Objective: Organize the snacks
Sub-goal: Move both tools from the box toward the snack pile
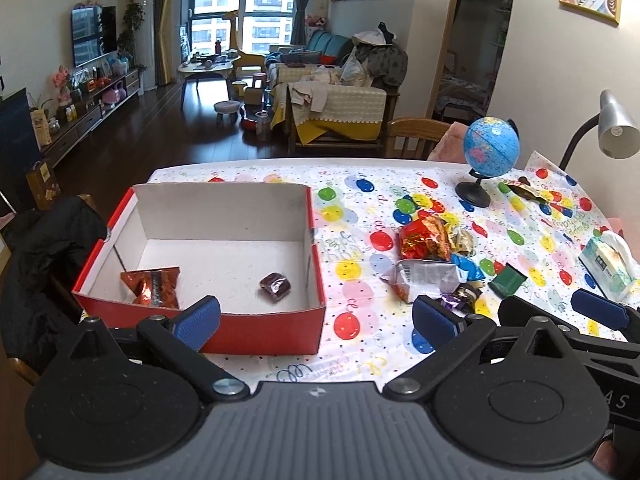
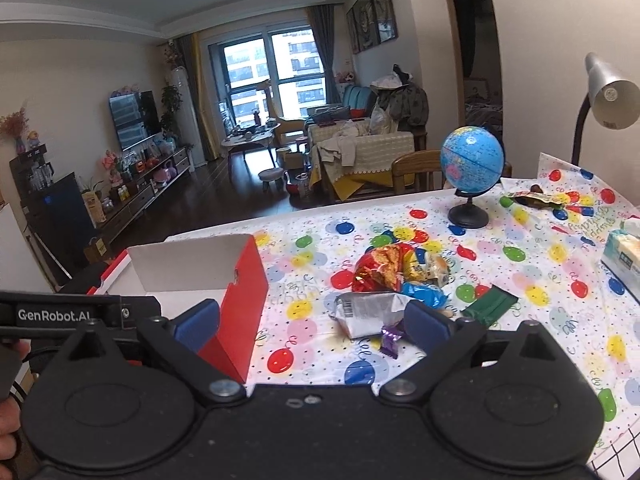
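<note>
A red cardboard box (image 1: 272, 330) with a white inside sits on the left of the table; it also shows in the right wrist view (image 2: 244, 300). Inside lie an orange snack packet (image 1: 154, 286) and a small dark brown wrapped snack (image 1: 275, 286). A pile of snacks lies to its right: a red-yellow bag (image 1: 424, 238), a silver packet (image 1: 424, 278), a blue packet (image 1: 468, 268), a green packet (image 1: 507, 282) and a purple candy (image 2: 391, 338). My left gripper (image 1: 316, 316) is open and empty before the box. My right gripper (image 2: 314, 322) is open and empty, near the silver packet (image 2: 372, 312).
A blue globe (image 1: 490, 146) stands at the back right, with a dark snack wrapper (image 1: 526, 191) beside it. A tissue pack (image 1: 608, 264) lies at the right edge. A grey lamp (image 1: 614, 126) stands at the far right. A wooden chair (image 1: 416, 138) is behind the table.
</note>
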Tool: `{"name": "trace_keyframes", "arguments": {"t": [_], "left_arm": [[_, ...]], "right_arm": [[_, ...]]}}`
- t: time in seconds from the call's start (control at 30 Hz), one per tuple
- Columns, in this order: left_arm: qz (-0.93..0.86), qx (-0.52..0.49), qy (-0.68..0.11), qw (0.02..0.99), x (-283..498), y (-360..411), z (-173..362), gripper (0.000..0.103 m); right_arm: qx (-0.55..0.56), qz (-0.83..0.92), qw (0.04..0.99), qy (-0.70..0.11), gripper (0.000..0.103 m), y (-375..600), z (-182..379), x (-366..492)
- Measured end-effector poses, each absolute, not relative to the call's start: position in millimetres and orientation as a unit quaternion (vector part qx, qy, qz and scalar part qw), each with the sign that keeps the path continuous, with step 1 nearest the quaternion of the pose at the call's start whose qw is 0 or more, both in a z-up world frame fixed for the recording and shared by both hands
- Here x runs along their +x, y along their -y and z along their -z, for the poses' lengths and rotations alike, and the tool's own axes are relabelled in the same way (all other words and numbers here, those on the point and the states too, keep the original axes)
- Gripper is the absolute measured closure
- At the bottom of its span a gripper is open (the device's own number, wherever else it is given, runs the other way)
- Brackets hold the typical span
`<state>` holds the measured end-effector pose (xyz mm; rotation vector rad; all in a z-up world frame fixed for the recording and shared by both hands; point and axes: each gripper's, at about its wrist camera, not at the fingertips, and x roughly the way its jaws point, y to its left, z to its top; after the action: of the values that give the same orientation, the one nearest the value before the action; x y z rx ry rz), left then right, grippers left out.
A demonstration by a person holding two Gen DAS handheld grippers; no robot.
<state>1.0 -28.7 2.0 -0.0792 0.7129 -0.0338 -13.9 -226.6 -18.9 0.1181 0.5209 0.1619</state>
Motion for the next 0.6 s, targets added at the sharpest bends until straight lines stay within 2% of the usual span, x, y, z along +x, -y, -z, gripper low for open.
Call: {"name": "trace_keyframes", "arguments": {"t": [0.6], "left_arm": [[0.055,-0.025,-0.333,0.941,1,49,-7,0.0]], "right_arm": [[0.069,-0.031,0.967,-0.244,0.006,247,16,-25]]}}
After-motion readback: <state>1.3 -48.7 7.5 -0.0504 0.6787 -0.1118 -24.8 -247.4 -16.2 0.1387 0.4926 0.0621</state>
